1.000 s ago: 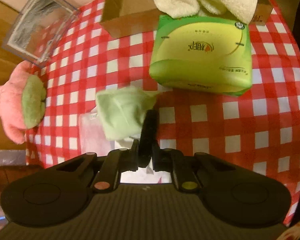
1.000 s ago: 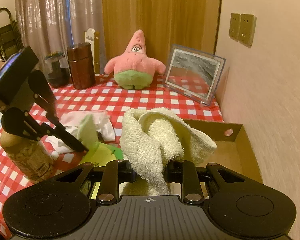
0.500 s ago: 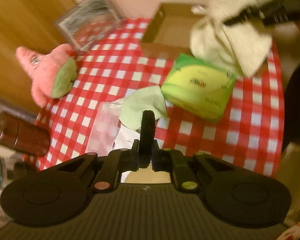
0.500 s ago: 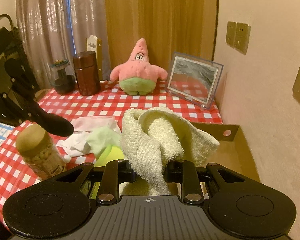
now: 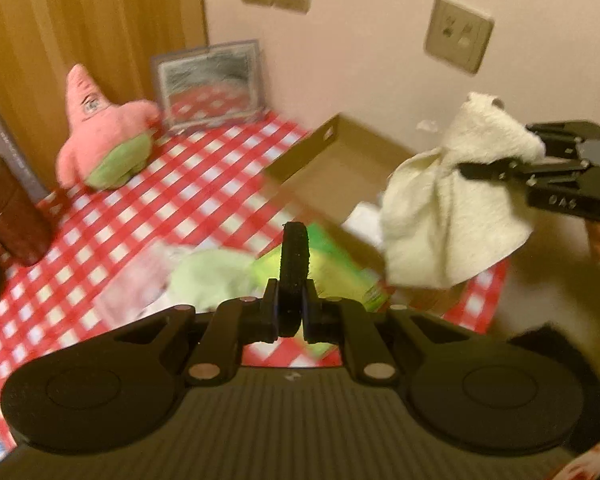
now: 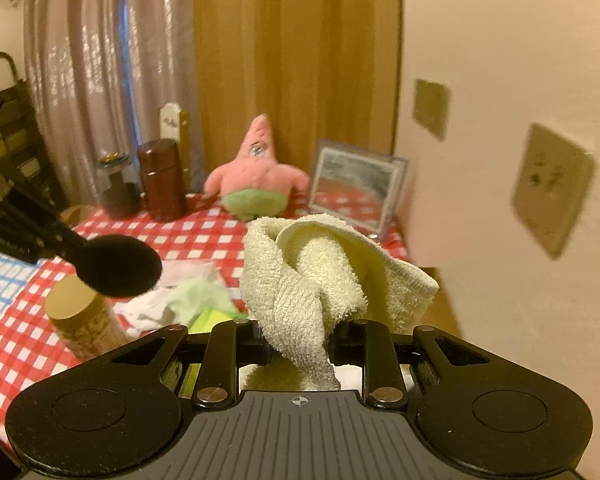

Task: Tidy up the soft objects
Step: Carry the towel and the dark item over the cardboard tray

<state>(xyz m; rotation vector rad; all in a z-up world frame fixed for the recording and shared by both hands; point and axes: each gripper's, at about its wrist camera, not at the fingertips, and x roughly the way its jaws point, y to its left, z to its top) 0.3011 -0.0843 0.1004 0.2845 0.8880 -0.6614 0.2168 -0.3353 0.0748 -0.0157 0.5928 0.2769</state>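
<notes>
My right gripper [image 6: 300, 344] is shut on a cream terry towel [image 6: 320, 272], which bunches up between its fingers. In the left wrist view that towel [image 5: 452, 208] hangs from the right gripper [image 5: 496, 160] above the near end of an open cardboard box [image 5: 340, 164]. My left gripper [image 5: 295, 240] is shut with nothing in it, raised over the table. Below it lie a pale green cloth [image 5: 208, 280] and a green tissue pack [image 5: 332, 276]. A pink starfish plush [image 5: 100, 140] sits at the table's back.
A framed picture [image 5: 212, 84] leans on the wall beside the plush. A brown canister [image 6: 162, 180] and a dark jar stand at the back left. A tan-lidded jar [image 6: 80, 316] stands near the front left, beside white and pink cloths. The wall with sockets runs close along the right.
My left gripper has risen and rolled, leaving the green cloth on the table. My right gripper has lifted the towel higher.
</notes>
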